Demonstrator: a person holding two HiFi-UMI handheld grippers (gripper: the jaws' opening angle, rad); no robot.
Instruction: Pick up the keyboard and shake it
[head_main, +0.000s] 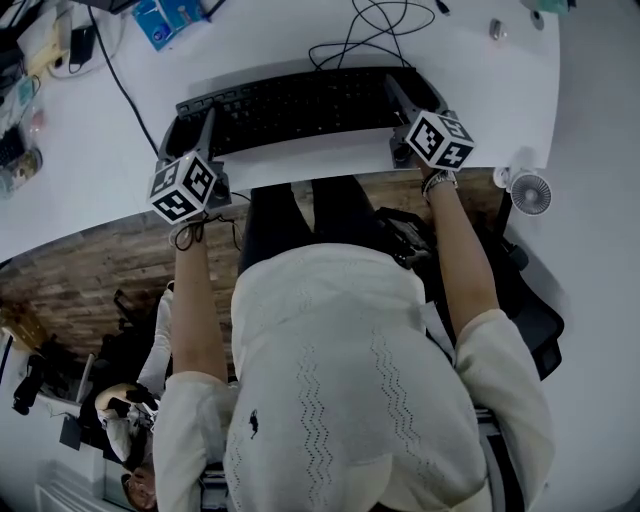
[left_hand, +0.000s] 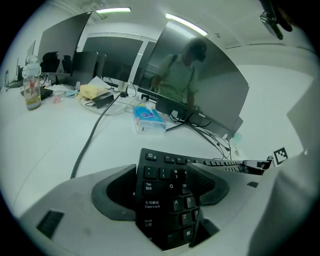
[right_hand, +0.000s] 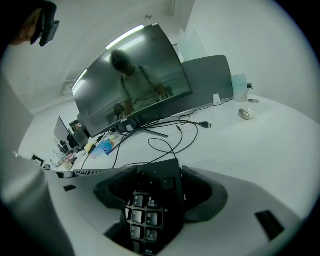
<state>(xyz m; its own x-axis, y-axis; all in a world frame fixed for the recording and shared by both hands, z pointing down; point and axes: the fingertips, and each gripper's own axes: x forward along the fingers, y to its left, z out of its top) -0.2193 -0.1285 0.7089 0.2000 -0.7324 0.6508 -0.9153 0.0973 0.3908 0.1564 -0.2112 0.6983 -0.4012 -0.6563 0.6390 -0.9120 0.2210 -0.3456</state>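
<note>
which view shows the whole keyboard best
The head view: the keyboard shows end to end. The left gripper view shows only its Tab and Caps Lock end between the jaws, and the right gripper view shows only its number pad end.

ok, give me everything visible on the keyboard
The keyboard is black, full-size and plastic-looking, with white legends: Esc, Tab and Caps Lock at its left end, a number pad at its right. It sits keys up, lengthwise over the white desk, slightly skewed. The left gripper is shut on its left end, and the right gripper is shut on the number-pad end. Whether it is lifted off the desk cannot be told.
</note>
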